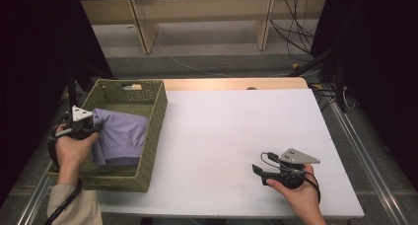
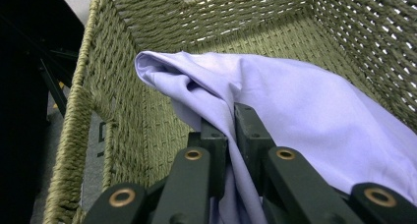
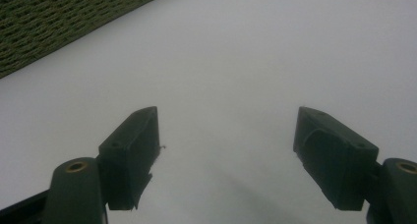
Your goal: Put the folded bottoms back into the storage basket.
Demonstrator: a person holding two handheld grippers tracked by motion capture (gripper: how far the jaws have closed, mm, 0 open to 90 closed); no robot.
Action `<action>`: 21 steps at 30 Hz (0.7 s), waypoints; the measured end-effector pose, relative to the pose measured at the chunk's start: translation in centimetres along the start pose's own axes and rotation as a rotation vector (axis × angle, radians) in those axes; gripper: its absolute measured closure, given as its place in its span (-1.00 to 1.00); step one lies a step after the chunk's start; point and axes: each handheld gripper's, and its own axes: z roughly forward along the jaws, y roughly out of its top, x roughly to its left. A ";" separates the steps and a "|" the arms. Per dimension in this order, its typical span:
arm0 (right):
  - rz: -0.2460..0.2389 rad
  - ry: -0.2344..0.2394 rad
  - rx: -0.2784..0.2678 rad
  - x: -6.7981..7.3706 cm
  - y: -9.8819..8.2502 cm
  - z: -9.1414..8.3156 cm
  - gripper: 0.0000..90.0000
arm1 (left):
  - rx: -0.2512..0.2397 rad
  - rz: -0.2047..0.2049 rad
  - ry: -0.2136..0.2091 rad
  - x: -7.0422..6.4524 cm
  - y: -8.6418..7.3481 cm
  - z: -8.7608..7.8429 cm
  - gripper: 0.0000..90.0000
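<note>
Left claw [image 2: 230, 123] — pinching lilac cloth [image 2: 305, 101]

One woven basket [image 1: 148, 131] sits on one white table [image 1: 236, 136], and one lilac cloth [image 1: 123, 133] lies inside the basket. Two handheld grippers are at work: the left gripper [image 2: 228, 123] and the right gripper [image 3: 226, 150], each with two black jaws. Two hands are counted, the left hand [image 1: 74, 148] and the right hand [image 1: 296, 188], one on each tool. Two grey three-cornered plates show from above, one per gripper. One wooden strip [image 1: 231, 83] runs along the far edge of the table. Several dark cables lie on the floor behind it, too tangled to count.
</note>
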 end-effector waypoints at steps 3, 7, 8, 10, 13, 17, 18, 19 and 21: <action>0.000 0.000 0.000 0.0 0.0 0.0 -0.41 | 0.006 0.000 0.008 0.1 -0.1 0.1 0.85; 0.000 0.000 0.000 0.0 0.0 0.0 -0.41 | 0.016 0.004 0.016 0.2 -0.2 0.2 0.84; 0.000 0.000 0.000 0.0 0.0 0.0 -0.41 | 0.016 0.004 0.018 0.2 -0.2 0.2 0.84; 0.000 0.000 0.000 0.0 0.0 0.0 -0.41 | 0.019 0.008 0.023 0.2 -0.3 0.2 0.84; 0.001 0.000 0.000 0.0 0.0 0.0 -0.41 | 0.025 0.012 0.028 0.3 -0.3 0.3 0.83; 0.002 0.001 -0.001 0.0 0.0 0.0 -0.41 | 0.029 0.015 0.034 0.3 -0.4 0.4 0.83; 0.002 0.002 -0.001 0.0 0.0 0.0 -0.41 | 0.027 0.014 0.033 0.3 -0.4 0.3 0.82; 0.001 0.000 0.000 0.0 0.0 0.0 -0.41 | 0.026 0.014 0.032 0.3 -0.4 0.3 0.82; 0.001 0.001 0.000 0.0 0.0 0.0 -0.41 | 0.027 0.015 0.035 0.3 -0.4 0.3 0.81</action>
